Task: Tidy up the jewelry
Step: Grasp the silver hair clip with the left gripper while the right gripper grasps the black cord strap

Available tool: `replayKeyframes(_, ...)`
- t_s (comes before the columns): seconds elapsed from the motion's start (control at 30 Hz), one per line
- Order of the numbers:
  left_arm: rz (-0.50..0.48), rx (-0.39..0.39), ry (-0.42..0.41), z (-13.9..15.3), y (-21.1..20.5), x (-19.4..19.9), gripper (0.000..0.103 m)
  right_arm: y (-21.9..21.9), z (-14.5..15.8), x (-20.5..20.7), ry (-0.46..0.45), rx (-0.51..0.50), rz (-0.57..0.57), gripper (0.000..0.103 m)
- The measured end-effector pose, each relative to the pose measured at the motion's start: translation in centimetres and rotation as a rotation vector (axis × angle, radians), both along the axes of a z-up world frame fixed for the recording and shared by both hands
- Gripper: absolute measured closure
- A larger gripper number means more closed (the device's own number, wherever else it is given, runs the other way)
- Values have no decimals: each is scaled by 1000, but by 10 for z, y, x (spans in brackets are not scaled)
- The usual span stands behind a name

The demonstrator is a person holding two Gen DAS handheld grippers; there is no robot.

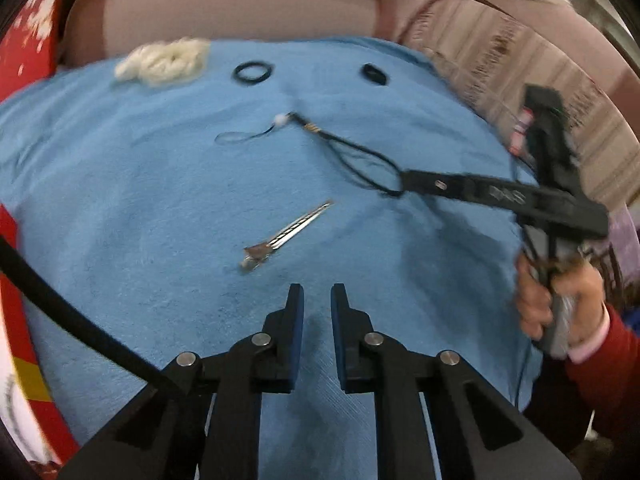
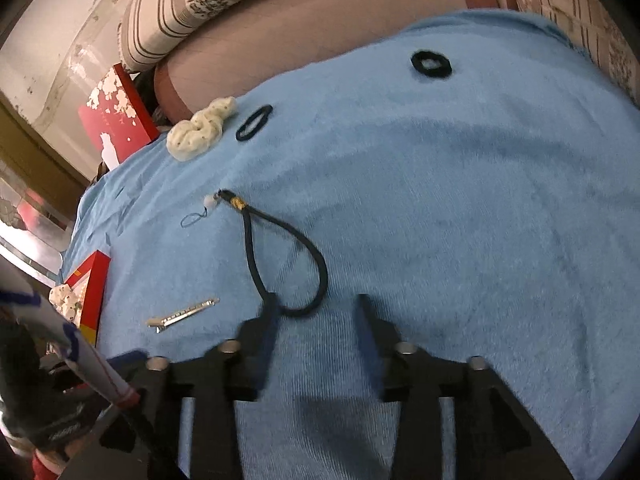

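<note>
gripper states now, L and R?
Left gripper: shut, holding nothing.
Right gripper: open, black cord loop beside its finger, not gripped.

Black left gripper (image 1: 317,300) with blue pads, silver screws; hand (image 1: 560,300) wears a red sleeve, pink cuff.

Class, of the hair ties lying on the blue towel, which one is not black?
The cream scrunchie, puffy and ruffled; the two hair ties are plain black rings.

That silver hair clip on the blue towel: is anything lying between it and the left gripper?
Nothing visible. Only bare blue towel lies between the left gripper and the silver hair clip; the black cord loop lies farther off.
</note>
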State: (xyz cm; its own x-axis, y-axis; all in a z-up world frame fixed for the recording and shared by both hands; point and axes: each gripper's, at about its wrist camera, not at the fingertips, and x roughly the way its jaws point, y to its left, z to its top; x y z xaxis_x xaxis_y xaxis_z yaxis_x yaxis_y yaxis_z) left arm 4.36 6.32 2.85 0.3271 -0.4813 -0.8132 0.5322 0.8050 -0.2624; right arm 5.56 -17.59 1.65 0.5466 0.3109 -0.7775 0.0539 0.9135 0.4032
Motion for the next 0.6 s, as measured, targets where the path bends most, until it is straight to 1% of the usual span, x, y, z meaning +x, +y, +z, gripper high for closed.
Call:
replayKeyframes(0.07,18,-4,-21,6,4,-2,80,-2,4,3,-18,-10,-2,56)
replayKeyframes(0.1,33,-4,-28,6,5,0,69,-2,4,5,-24,-7,-2,56)
replayKeyframes(0.13,52,1,-41,5,6,2,64,-3,5,6,-28,-3,-2,54)
replayKeyframes(0.17,70,14,-49,3,6,4,63,-3,5,10,-36,5,1,52)
replayKeyframes(0.23,87,35,-39,-6,3,13,63,-1,7,17,-51,16,14,51)
replayKeyframes(0.27,91,35,-33,-10,1,18,63,1,7,20,-57,18,25,49)
replayKeyframes(0.3,94,30,-29,-13,0,23,63,3,8,23,-65,21,40,48)
replayKeyframes(0.37,92,6,-13,-19,-3,31,63,9,9,30,-70,44,73,42)
replayKeyframes(0.47,97,-31,4,-23,-8,35,63,20,11,44,-80,57,132,41)
replayKeyframes(0.5,86,-44,13,-23,-11,35,64,27,10,51,-79,54,168,40)
replayKeyframes(0.53,74,-46,17,-23,-13,33,71,32,8,55,-75,48,188,39)
replayKeyframes(0.57,55,-35,15,-23,-18,30,73,39,5,60,-68,35,209,39)
replayKeyframes(0.6,36,-20,8,-24,-23,26,74,44,2,63,-62,25,226,39)
